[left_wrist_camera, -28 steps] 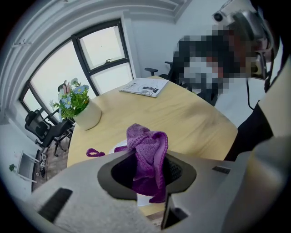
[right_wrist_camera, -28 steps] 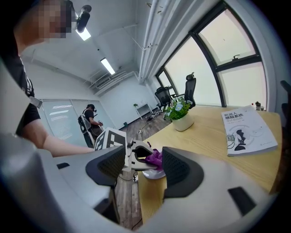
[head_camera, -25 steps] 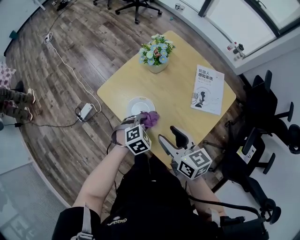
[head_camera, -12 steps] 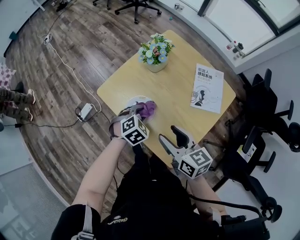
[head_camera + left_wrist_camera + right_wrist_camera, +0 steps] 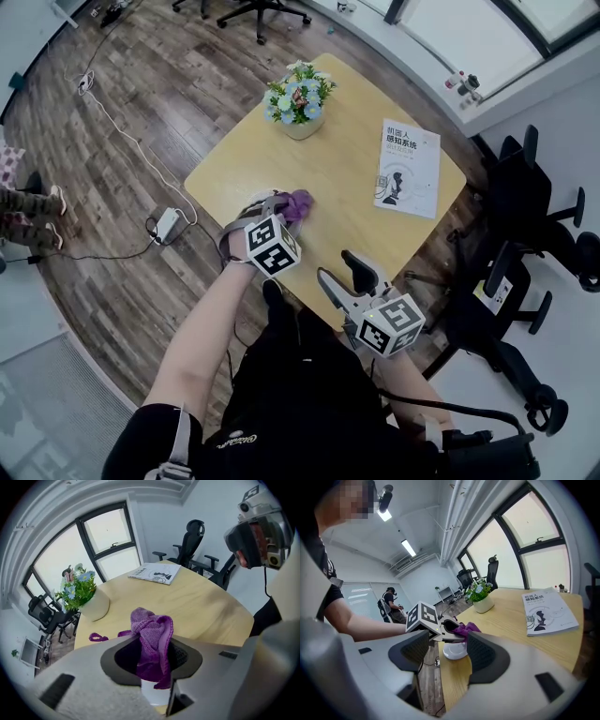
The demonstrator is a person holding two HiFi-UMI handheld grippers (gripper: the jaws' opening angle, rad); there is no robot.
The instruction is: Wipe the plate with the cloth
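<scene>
The right gripper [image 5: 344, 277] hangs nearest, at the near edge of the wooden table [image 5: 352, 230], jaws apart and empty. Just beyond it the left gripper [image 5: 152, 656] is clenched on the purple cloth [image 5: 152, 630], a soft knitted bundle. The plate [image 5: 454, 650], white, round and glossy, lies directly under these jaws, so I judge the wipe goes straight down. Farther off stand a flower pot [image 5: 302, 127] and a booklet [image 5: 408, 167]

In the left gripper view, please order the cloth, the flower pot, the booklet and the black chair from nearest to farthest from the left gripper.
1. Cloth: clamped between the jaws of the left gripper.
2. Flower pot: on the table, ahead and left.
3. Booklet: at the table's far edge.
4. Black chair: beyond the table, right of the window.
</scene>
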